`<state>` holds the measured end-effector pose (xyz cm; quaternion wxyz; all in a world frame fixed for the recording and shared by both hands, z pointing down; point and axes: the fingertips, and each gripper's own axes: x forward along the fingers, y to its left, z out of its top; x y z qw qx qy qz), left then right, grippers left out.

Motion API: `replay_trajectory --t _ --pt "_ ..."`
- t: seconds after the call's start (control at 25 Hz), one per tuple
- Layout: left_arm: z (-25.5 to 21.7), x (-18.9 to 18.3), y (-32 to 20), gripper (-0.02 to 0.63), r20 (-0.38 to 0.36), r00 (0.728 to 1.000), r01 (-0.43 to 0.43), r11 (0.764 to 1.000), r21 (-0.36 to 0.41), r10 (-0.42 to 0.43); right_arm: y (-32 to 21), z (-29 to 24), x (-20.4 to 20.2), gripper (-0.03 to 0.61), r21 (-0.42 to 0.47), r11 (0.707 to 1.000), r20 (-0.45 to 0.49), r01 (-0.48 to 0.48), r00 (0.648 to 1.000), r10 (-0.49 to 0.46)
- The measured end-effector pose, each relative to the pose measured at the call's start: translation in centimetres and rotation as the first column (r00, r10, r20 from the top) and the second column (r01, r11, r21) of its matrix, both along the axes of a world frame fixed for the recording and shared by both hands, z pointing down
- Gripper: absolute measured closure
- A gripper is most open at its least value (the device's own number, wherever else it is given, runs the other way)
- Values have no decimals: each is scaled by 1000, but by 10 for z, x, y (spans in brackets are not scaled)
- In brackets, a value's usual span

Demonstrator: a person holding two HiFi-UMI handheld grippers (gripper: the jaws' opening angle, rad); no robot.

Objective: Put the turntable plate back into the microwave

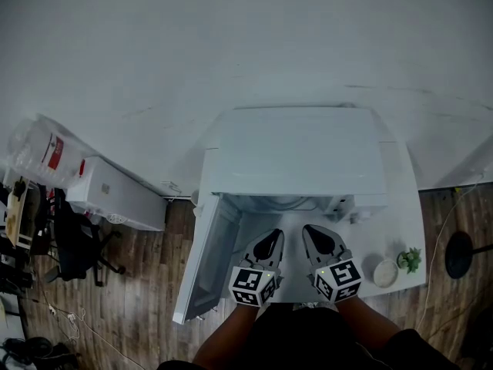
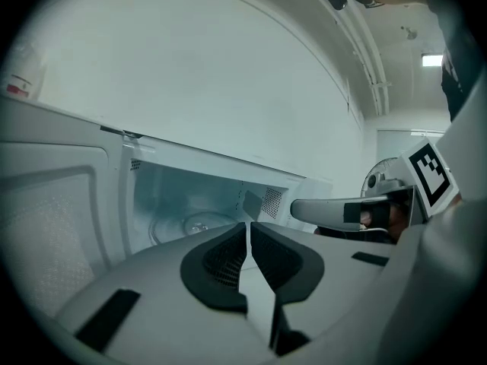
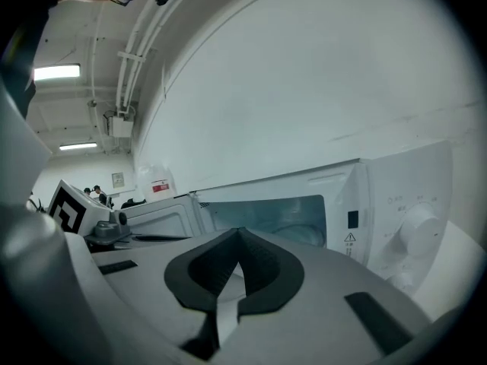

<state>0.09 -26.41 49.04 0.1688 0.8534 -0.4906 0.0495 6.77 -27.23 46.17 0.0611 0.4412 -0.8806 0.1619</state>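
Observation:
The white microwave (image 1: 296, 156) stands on a white table with its door (image 1: 208, 260) swung open to the left. The glass turntable plate (image 2: 190, 223) lies flat on the floor of the cavity; in the right gripper view only its edge (image 3: 300, 233) shows. My left gripper (image 1: 275, 235) and right gripper (image 1: 310, 230) hover side by side just in front of the opening. The left gripper (image 2: 249, 226) is shut with nothing between its pads. The right gripper (image 3: 238, 234) is shut too, and empty. Neither touches the plate.
A small white bowl (image 1: 384, 272) and a little green plant (image 1: 409, 260) sit on the table (image 1: 404, 206) right of the microwave. The control panel with its knob (image 3: 417, 226) is at the right of the cavity. A black chair (image 1: 73, 245) and a white box (image 1: 115, 195) stand on the floor at the left.

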Motion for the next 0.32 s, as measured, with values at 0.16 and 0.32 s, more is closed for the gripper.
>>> replay_trajectory --t 0.16,0.32 --pt "3 0 0 578 -24 1000 8 1000 -18 -9 -3 4 6 561 -17 999 2 -29 1000 29" --pt "4 0 1 577 -24 1000 12 1000 -11 -12 -1 6 6 561 -18 999 -7 -29 1000 29"
